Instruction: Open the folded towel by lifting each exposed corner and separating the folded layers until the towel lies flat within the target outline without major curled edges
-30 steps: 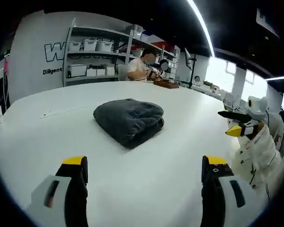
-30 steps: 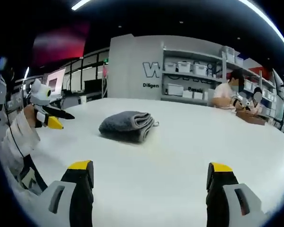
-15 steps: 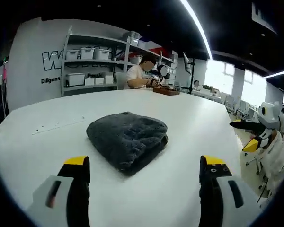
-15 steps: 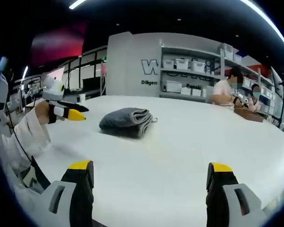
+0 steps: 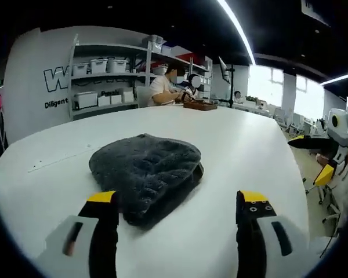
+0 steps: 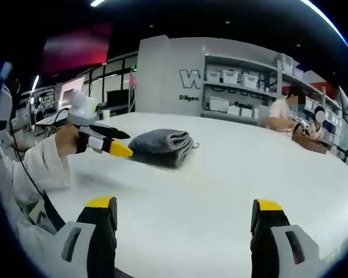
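Towel [image 5: 146,174] fills more of your left gripper view than it did a second ago: your left tool [image 5: 177,223] has closed in on it, and the dark grey bundle now lies just beyond the yellow tips, its near edge reaching down beside the left jaw. The jaws stand wide apart and hold nothing. The towel is still folded, a rounded stack with layered edges showing on its right side, resting on the white table [image 5: 249,150].

In your right gripper view, the left tool [image 6: 113,142] has come in from the left and now sits just beside the towel [image 6: 162,147], where a second ago it was well apart from it; whether a tip touches the cloth you cannot tell from here. Your sleeve [image 6: 37,168] is partly cut off at the left edge. Your right tool [image 6: 182,220] hangs back, well apart from the towel, jaws spread wide and empty.

At the far side a person [image 5: 162,90] sits at the table in front of shelves [image 5: 101,72] of white bins; the wall lettering is cut off by the shelving.
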Demonstrator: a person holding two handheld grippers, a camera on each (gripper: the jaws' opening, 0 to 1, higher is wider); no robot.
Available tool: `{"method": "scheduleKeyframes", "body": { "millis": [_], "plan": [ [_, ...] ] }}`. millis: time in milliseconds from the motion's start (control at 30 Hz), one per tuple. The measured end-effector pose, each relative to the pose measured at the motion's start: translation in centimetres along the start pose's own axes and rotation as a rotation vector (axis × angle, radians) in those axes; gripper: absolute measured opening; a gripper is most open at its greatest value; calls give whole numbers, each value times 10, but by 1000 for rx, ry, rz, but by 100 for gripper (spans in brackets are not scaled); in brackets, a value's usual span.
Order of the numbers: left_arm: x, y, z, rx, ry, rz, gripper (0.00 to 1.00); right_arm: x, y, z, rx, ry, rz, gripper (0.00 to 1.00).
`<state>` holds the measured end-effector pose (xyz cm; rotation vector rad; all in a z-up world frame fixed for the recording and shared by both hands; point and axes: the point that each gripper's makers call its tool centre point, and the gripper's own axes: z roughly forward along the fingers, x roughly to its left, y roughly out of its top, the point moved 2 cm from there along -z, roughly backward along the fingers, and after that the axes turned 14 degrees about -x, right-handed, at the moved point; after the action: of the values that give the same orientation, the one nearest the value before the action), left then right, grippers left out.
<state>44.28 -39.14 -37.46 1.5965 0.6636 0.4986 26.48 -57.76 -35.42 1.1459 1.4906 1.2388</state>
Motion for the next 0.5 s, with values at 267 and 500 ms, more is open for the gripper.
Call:
{"method": "scheduleKeyframes", "body": {
  "millis": [267,500],
  "plan": [
    [-6,2,26,20,13,118,80,2,7,-1,-6,5,-26,94],
    [-12,11,52,-20,-4,163,69,4,5,-3,4,6,-27,94]
  ]
}}
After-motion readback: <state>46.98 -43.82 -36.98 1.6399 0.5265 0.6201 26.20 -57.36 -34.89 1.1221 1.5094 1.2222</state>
